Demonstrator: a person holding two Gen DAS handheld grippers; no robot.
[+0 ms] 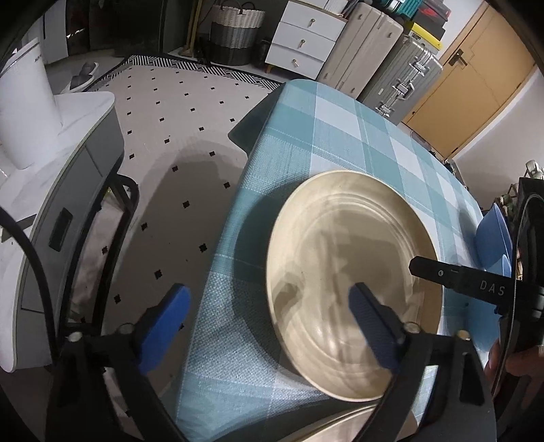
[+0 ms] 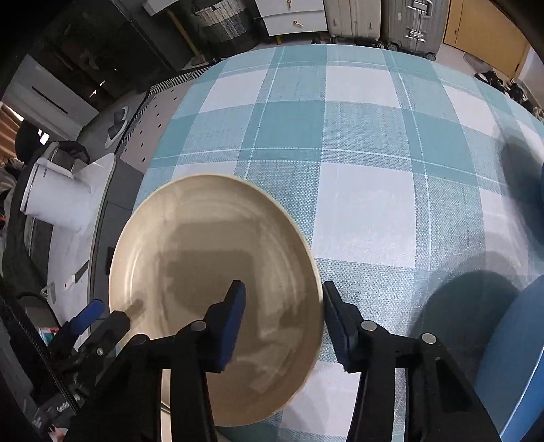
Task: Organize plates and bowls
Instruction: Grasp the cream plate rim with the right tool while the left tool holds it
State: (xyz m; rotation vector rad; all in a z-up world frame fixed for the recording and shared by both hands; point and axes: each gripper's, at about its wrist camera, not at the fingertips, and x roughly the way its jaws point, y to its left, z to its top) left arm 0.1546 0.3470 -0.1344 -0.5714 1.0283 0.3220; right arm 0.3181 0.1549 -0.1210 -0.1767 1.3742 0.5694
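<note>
Two grippers meet one beige plate (image 2: 217, 292): right gripper (image 2: 284, 316), lower centre, straddles its rim, jaws apart; left gripper (image 1: 268, 309) gapes wide. "DAS" reads lower right.

A teal and white checked cloth covers the tabletop (image 2: 367, 142). Beyond its far edge stand a white three-drawer chest (image 1: 304, 39), a woven basket (image 1: 234, 30) in cream and grey, a beige suitcase (image 1: 360, 44) and a ribbed silver suitcase (image 1: 399, 76). To the right is a yellow-brown door (image 1: 476, 71). The floor carries a pale rug (image 1: 176, 136) dotted with small black squares and edged in black-and-white herringbone. At left, a white-topped grey cabinet (image 1: 68, 190) holds a white jug (image 1: 25, 98).
</note>
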